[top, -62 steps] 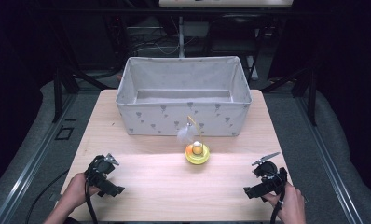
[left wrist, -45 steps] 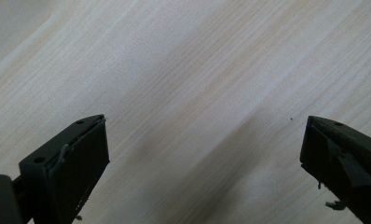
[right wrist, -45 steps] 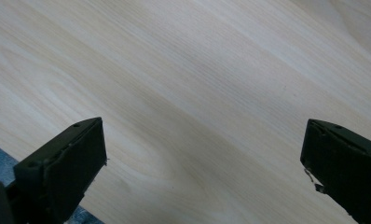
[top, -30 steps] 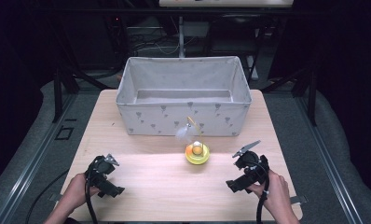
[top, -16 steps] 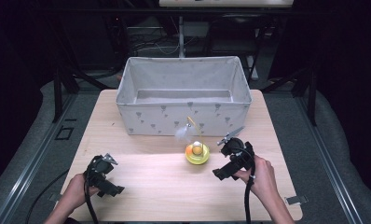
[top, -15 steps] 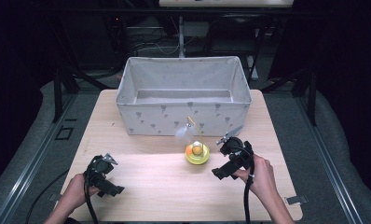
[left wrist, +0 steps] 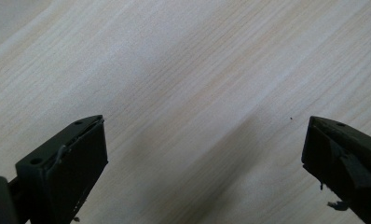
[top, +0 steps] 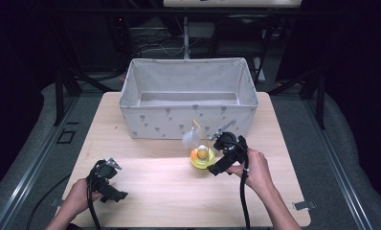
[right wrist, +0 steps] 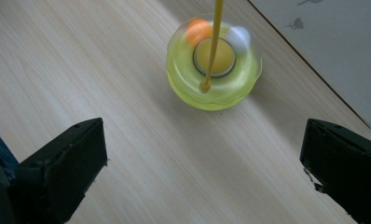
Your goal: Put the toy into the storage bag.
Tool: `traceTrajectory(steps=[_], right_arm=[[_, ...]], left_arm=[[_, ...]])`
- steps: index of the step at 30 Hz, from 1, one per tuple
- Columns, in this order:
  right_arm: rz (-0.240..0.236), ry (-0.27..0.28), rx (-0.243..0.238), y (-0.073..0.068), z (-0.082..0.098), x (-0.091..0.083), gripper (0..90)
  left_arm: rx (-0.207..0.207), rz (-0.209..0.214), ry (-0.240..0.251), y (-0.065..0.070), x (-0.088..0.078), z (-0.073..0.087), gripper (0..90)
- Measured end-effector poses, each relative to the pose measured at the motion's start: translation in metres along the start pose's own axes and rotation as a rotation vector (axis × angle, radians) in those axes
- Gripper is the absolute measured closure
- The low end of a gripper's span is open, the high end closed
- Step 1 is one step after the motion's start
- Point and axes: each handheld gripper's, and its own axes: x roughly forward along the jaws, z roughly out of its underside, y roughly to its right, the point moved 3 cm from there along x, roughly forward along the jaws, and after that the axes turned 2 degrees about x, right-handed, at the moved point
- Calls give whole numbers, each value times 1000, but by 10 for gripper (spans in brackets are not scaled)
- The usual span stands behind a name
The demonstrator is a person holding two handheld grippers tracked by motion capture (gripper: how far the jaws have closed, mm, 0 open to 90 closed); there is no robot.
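Our right claw (top: pixel 216 160) stands wide open and empty, with the yellow toy (right wrist: pixel 214 65) straight ahead of its jaws on the table (top: pixel 145 191), not yet between them. The toy's thin stick (right wrist: pixel 213 42) rises upright and tilts away from the claw. Beyond it sits the fabric bin (top: pixel 188 98), which looks empty. Our left claw (top: pixel 113 178), also wide and empty, is well away from the toy.

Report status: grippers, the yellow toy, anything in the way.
Left gripper open, idle over bare table. Right gripper open, beside the yellow toy, not touching. Fabric bin close behind; path clear.
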Motion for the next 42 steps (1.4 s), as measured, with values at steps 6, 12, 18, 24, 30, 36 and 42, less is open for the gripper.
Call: traceTrajectory(steps=[6,12,18,24,30,36,42], right_arm=[[1,28,-12,-1,-9,7,134],[28,23,-20,3,-19,7,279],[38,10,-35,8,-28,9,498],[48,8,-51,7,-39,9,600],[55,6,-70,3,-46,8,690],[60,-1,-88,-1,-50,3,824],[47,1,-81,-2,-53,4,879]], left_arm=[[5,-1,-3,1,0,0,2],[13,0,-3,2,0,-1,2],[13,0,-4,2,0,-1,2],[13,0,-2,2,0,-1,2],[17,-2,-5,2,0,-1,2],[19,-2,-9,2,0,-1,3],[18,-4,-10,2,0,0,5]])
